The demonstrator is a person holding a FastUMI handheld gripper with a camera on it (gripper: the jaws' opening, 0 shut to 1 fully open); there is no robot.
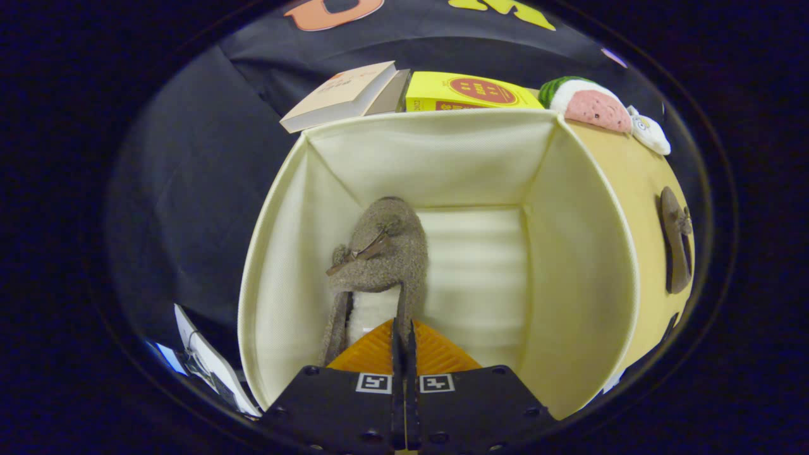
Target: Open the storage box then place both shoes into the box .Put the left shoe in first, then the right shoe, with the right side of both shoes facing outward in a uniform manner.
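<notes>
**One shoe in the box**

A tan book [341, 95] and a yellow book [464, 95] lie behind the box [588, 253]. The fuzzy shoe [382, 253] sits by the box's left wall. The tongs [404, 341] are pinched shut on its edge. A plush toy [588, 104] rests at the box's right back corner.

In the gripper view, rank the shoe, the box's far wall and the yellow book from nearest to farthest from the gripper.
The gripper is shut on the shoe's heel edge.
1. Shoe, at the fingers, inside the box's left side.
2. Box's far wall, beyond the shoe.
3. Yellow book, behind the box.
</notes>
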